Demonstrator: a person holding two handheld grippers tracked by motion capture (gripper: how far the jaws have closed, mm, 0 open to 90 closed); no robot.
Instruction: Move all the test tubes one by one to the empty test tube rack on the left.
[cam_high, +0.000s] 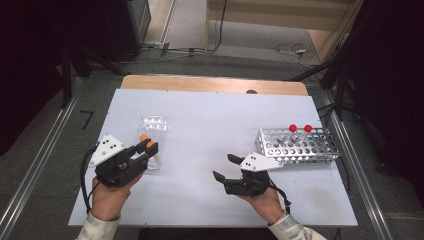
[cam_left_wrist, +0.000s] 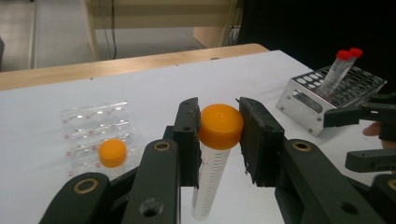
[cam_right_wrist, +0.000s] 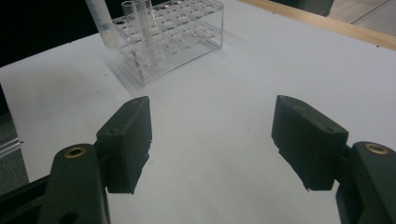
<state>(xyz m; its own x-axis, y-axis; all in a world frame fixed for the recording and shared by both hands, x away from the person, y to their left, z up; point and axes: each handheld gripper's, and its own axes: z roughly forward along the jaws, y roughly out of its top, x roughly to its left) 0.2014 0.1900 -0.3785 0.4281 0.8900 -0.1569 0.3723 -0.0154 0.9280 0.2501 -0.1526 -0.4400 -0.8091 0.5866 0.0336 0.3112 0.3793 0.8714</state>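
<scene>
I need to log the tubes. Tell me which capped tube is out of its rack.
The orange-capped tube clamped in the left claw. The other orange-capped tube sits in the clear rack, and both red-capped tubes stand in the metal rack.

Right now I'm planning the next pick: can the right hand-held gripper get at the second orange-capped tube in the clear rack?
Probably yes: the right hand-held gripper is open and empty, with bare table between it and the orange-capped tube in the clear rack.

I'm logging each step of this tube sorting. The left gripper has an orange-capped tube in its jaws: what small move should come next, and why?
Probably carry the orange-capped tube across toward the metal rack. The left gripper is clamped on it just below the cap, clear of the clear plastic rack. Two red-capped tubes already stand in the metal rack, and the right gripper waits open with nothing between its jaws.
</scene>
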